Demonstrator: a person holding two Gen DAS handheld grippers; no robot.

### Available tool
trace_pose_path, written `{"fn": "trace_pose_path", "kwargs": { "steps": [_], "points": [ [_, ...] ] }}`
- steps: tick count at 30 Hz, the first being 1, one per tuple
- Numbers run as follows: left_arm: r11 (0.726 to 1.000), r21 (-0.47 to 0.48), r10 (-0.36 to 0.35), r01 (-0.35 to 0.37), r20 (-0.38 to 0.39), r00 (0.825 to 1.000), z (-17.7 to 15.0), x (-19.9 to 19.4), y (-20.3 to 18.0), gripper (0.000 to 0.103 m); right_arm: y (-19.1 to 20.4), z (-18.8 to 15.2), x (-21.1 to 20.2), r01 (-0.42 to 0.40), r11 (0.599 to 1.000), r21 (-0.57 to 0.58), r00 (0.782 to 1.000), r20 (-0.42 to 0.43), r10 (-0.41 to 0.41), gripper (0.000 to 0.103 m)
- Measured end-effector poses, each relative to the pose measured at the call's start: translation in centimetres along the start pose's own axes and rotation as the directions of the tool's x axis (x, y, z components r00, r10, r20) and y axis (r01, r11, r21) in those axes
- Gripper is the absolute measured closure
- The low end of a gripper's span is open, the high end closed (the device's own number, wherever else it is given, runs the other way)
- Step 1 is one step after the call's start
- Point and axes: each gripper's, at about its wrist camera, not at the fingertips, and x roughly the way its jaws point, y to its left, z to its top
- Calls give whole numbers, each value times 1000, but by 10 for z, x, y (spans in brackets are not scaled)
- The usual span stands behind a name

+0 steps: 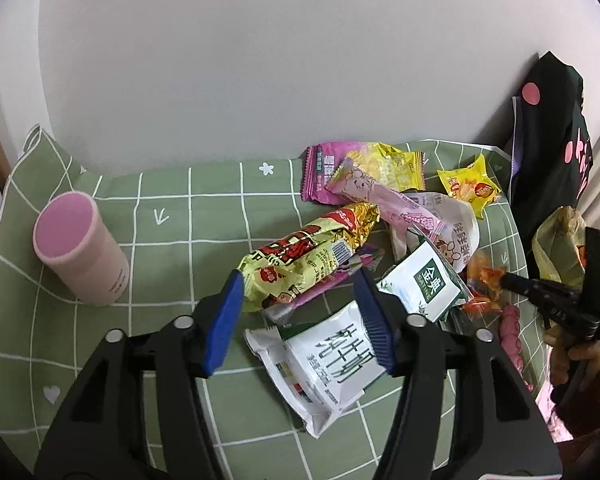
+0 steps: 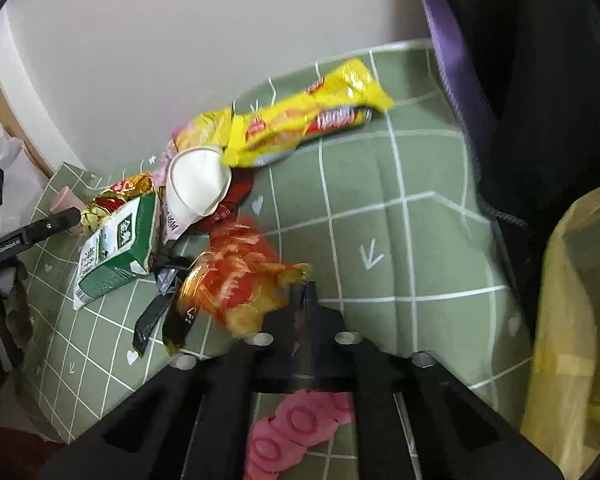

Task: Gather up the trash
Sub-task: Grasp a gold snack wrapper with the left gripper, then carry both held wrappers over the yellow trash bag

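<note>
Your left gripper [image 1: 300,312] stands wide open above the trash heap, its blue pads [image 1: 224,320] clear of everything; the white milk pouch [image 1: 324,364] lies between and just below them, the yellow snack bag [image 1: 308,260] just ahead. Your right gripper [image 2: 304,292] is clamped tight, its tips pinching the edge of the orange-red wrapper [image 2: 236,276]. A pink cup [image 1: 80,248] stands well to the left gripper's left.
</note>
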Motion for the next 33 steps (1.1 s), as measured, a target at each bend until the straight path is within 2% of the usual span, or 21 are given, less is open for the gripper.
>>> {"fn": "trace_pose_path", "kwargs": {
  "steps": [4,8,11,15,19,21,22,23,26,30,33],
  "points": [
    [1000,-7,16,-16,22,1000,8,1,5,45,-1,3,-20,24,1000,15,999,44,-24,100],
    [998,47,30,-31,24,999,26,9,3,45,-7,3,-36,28,999,23,997,71,-29,100],
    [996,72,47,-46,-13,999,34,21,0,45,-12,4,-41,27,999,29,997,67,-29,100],
    [994,98,57,-46,-104,993,37,42,-7,47,-8,3,-40,24,1000,16,998,62,-24,100],
    [991,130,58,-35,-179,982,46,56,-21,56,-2,5,-40,29,1000,-11,998,59,-28,100],
    [987,159,55,-21,-213,976,48,61,-28,68,-1,6,-39,32,999,-15,998,61,-31,100],
    [986,167,52,-15,-221,974,48,62,-31,77,0,6,-40,34,999,-17,997,65,-33,100],
    [985,172,56,-17,-222,973,48,61,-33,86,0,6,-41,37,999,-19,997,69,-36,100],
    [990,142,39,-13,-184,982,47,49,-35,103,0,5,-46,46,999,-14,995,85,-45,100],
    [998,50,-37,43,-107,994,44,20,-30,103,0,5,-60,49,999,9,991,123,-50,100],
    [998,25,-62,64,-73,995,41,8,-27,103,0,4,-69,54,998,14,988,142,-56,100]
  ]
}}
